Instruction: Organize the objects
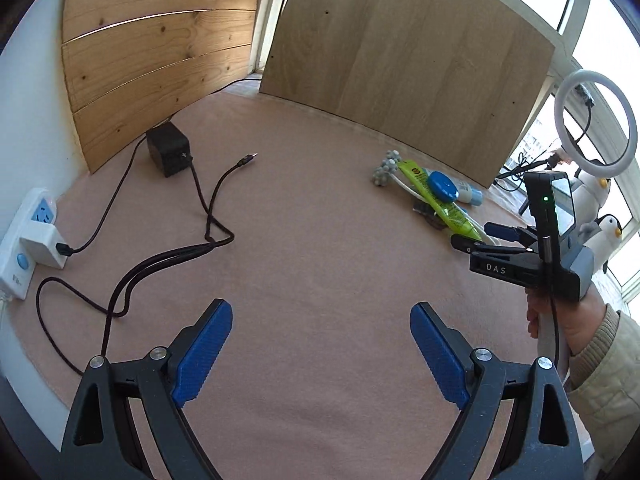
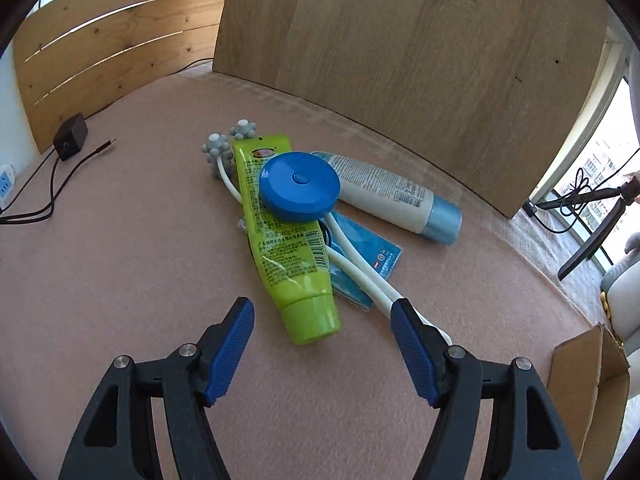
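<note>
A pile lies on the pink cloth: a lime-green tube (image 2: pixel 284 240), a round blue disc (image 2: pixel 299 186) resting on it, a white bottle with a light-blue cap (image 2: pixel 392 194), a blue packet (image 2: pixel 360 256) and a white-handled massager with grey knobbed balls (image 2: pixel 224 148). My right gripper (image 2: pixel 322 312) hovers open just in front of the green tube's cap, nothing between its fingers. My left gripper (image 1: pixel 320 314) is open over bare cloth, well left of the pile (image 1: pixel 434 194). In the left wrist view the right gripper (image 1: pixel 476 236) reaches toward the pile.
A black adapter (image 1: pixel 168 152) with loose cables (image 1: pixel 168 256) and a white power strip (image 1: pixel 28 236) sit at the left. Wooden boards (image 1: pixel 400 60) stand behind. A cardboard box (image 2: pixel 588 376) is at the right edge, near a ring light (image 1: pixel 596 120) and penguin toys (image 1: pixel 608 232).
</note>
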A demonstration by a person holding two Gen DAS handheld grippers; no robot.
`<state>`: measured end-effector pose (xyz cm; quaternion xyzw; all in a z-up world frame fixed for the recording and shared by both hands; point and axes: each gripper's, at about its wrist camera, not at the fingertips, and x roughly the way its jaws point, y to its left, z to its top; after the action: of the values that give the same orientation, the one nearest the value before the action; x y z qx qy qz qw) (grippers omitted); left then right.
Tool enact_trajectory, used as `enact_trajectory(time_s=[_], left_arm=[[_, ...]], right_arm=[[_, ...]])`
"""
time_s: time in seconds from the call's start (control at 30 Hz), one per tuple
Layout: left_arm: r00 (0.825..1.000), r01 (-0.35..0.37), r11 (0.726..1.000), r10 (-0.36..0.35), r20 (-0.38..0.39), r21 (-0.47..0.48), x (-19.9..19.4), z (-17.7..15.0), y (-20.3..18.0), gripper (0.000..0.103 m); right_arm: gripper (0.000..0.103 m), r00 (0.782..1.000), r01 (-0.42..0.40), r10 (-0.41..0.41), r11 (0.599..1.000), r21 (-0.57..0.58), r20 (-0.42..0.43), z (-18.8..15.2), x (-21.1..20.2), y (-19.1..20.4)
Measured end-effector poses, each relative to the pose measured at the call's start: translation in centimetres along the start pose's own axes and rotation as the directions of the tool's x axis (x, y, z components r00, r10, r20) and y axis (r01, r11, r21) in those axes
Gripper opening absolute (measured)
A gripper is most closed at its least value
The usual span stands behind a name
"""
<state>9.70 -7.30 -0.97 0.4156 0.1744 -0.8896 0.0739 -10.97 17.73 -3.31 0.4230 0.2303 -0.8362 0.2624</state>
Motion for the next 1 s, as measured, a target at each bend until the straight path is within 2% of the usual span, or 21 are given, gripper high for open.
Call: enact_trajectory(time_s=[0.03,0.07,0.1,0.23,0.37,0.5,0.67,0.77,0.83,1.0], left_arm=[[1.000,-0.011,1.000,0.011,0.001,-0.014,-0.2,-0.3,0.6,0.093],[1.000,-0.019,0.999,0.019,0.003,-0.026,-0.4,-0.4,1.2,0.093],[1.000,-0.026,0.999,0.026,0.007,-0.036,-0.6,-0.5,1.7,0.093],[0.999,-0.038,0.998,0.038,0.005,-0.056,-0.8,-1.3,2.5,0.093],[1.000,-0.022,0.999,0.021,-0.022,-0.048,-0.2,-1.7,1.8,0.093],[0.998,0.007,0.999,-0.009,-0.063,-0.032,1.4,-2.0,0.2,0.093],[0.992,0.049,0.999,-0.046,-0.118,0.020,3.5,-2.6,-2.3,0.093],[0.986,0.074,0.997,-0.068,-0.153,0.034,4.9,-2.8,-3.8,0.093],[0.983,0.086,0.994,-0.075,-0.168,0.059,5.7,-2.8,-4.9,0.093],[0.971,0.111,0.991,-0.091,-0.220,0.078,7.8,-2.7,-6.9,0.093]], right_arm=[[0.063,1.000,-0.014,0.014,1.000,-0.008,-0.028,0.2,0.7,0.1],[0.044,0.998,-0.033,0.033,0.999,-0.005,-0.048,0.3,1.1,0.1],[0.032,0.997,-0.046,0.046,0.999,0.006,-0.057,0.4,1.3,0.1],[0.026,0.996,-0.075,0.077,0.996,0.040,-0.048,-0.5,0.4,1.0],[0.025,0.990,-0.131,0.133,0.990,0.044,-0.043,-3.2,-2.0,3.6],[0.025,0.984,-0.167,0.166,0.986,-0.014,-0.064,-7.7,-5.4,7.9],[0.027,0.989,-0.141,0.139,0.989,-0.038,-0.049,-12.9,-9.4,10.8],[0.037,0.993,-0.116,0.115,0.993,-0.024,-0.037,-14.0,-10.2,10.9],[0.040,0.992,-0.120,0.120,0.993,-0.004,-0.033,-14.1,-10.4,10.5],[0.040,0.990,-0.138,0.138,0.990,0.018,-0.023,-13.8,-10.1,9.9]])
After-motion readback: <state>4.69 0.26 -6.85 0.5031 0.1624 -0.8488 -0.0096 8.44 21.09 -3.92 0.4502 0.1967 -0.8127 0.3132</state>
